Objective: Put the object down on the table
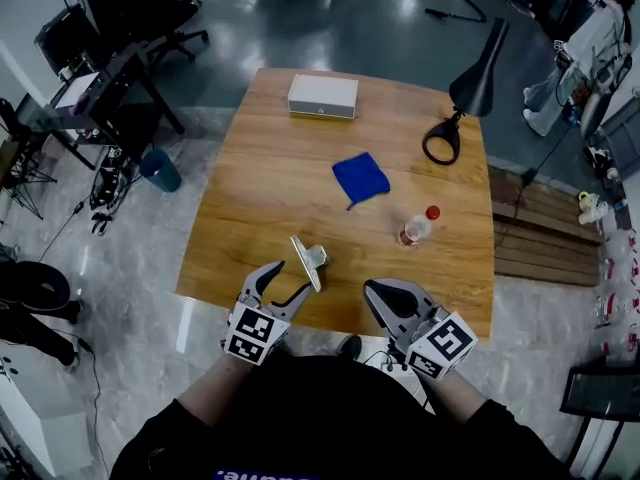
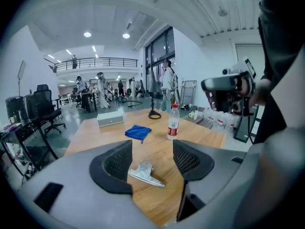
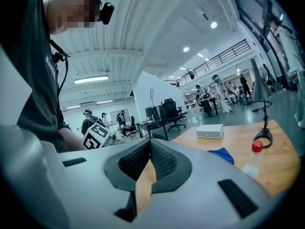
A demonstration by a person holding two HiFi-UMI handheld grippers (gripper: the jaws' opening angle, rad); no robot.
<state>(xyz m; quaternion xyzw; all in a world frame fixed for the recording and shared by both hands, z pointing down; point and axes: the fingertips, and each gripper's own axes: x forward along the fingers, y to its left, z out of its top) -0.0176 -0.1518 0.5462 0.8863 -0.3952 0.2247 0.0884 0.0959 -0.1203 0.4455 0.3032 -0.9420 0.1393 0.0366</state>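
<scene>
A small silver metal piece point(image 1: 309, 259) with a flat blade lies on the wooden table point(image 1: 250, 208) near its front edge. My left gripper point(image 1: 288, 280) is open, and its tips reach just short of the piece. In the left gripper view the metal piece point(image 2: 145, 173) rests on the wood between the two spread pads, close to the left pad point(image 2: 114, 163), and nothing grips it. My right gripper point(image 1: 372, 291) hovers at the table's front edge to the right, shut and empty. In the right gripper view its pads point(image 3: 162, 161) meet at the tips.
A blue cloth point(image 1: 360, 178) lies mid-table, with a clear red-capped bottle point(image 1: 417, 227) lying to its right. A white box point(image 1: 322, 96) sits at the far edge and a black desk lamp point(image 1: 470, 88) at the far right. Office chairs and cables surround the table.
</scene>
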